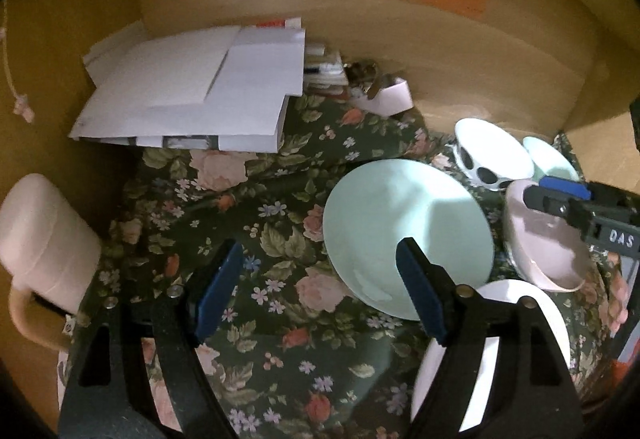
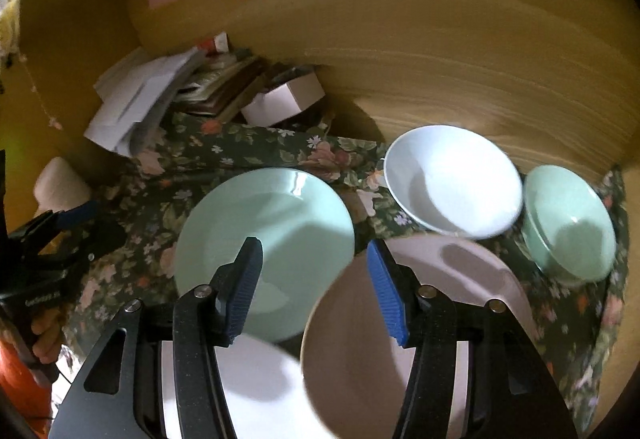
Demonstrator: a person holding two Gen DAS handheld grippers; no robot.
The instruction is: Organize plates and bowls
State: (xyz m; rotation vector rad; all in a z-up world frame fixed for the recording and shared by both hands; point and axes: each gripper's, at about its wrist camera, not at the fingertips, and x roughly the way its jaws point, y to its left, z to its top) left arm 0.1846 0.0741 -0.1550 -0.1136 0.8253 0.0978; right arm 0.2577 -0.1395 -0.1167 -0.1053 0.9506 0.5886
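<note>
My left hand-held gripper (image 1: 320, 295) is wide open w/ nothing between the blue pads, hanging over the dark green floral cloth (image 1: 280, 231) that covers the desk.

In the left wrist view, the round mint-green ceramic plate (image 1: 408, 235) lies flat on the cloth at approx. 2 o'clock from that gripper, its near edge just behind the right-side pad.

My right hand-held gripper (image 2: 316, 291) is partly open. The left rim of the pale pink ceramic bowl (image 2: 360, 351) sits between its jaws. One pad is over the bowl's inside and the other is over the mint plate, clear of the rim, so I see no squeeze on it. The bowl is blurred.

In the right wrist view:
- The flat white plate (image 2: 264, 383) is at 6 o'clock, under the gripper and partly under the pink bowl.
- The white bowl w/ black spots on its outside (image 2: 452, 179) is at approx. 1 o'clock.
- The small mint-green bowl (image 2: 568, 223) is just beside it, at 2-3 o'clock.

A loose stack of white papers (image 1: 188, 99) sits at 11 o'clock, by the back wall.
</note>
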